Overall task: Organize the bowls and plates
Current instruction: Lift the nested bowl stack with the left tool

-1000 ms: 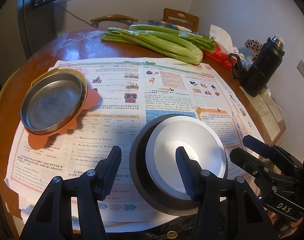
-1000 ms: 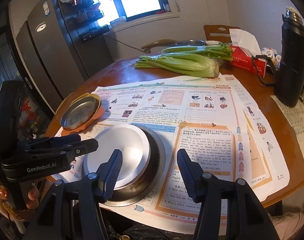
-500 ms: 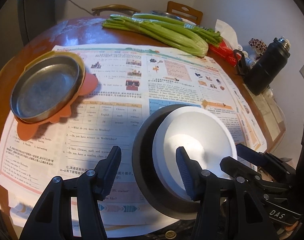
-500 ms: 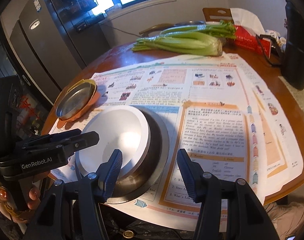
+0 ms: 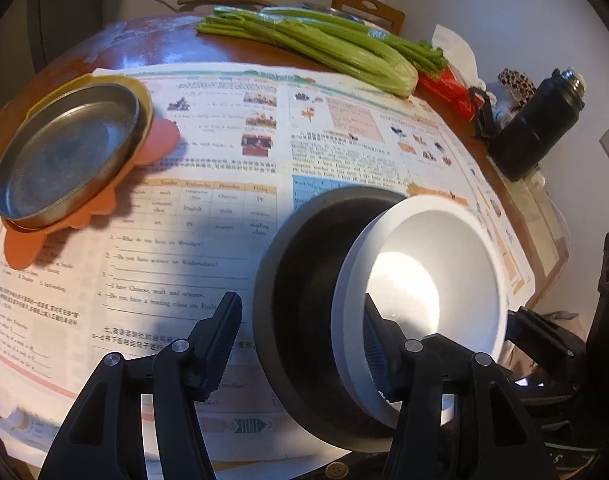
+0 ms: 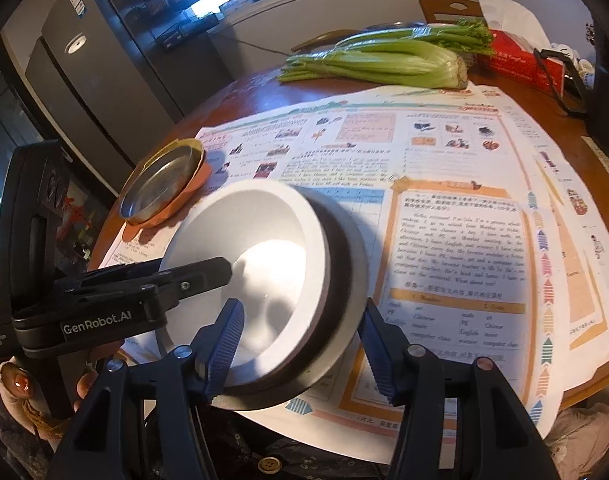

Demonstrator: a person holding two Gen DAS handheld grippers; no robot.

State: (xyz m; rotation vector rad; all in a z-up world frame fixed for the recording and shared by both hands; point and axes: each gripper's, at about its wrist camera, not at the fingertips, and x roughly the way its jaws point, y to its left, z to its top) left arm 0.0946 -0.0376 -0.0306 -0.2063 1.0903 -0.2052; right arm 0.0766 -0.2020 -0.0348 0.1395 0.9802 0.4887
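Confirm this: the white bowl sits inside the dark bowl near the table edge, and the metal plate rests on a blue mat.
One detail is wrong: the mat under the metal plate is orange, not blue, as the left wrist view shows. The rest holds: the white bowl sits inside the dark bowl near the table edge.

Both wrist cameras look steeply down from the near edge of the round wooden table [image 5: 152, 36], close over the white bowl nested in a dark bowl [image 5: 432, 280] [image 6: 256, 248]; both share the printed paper sheets [image 5: 224, 168] [image 6: 424, 208]
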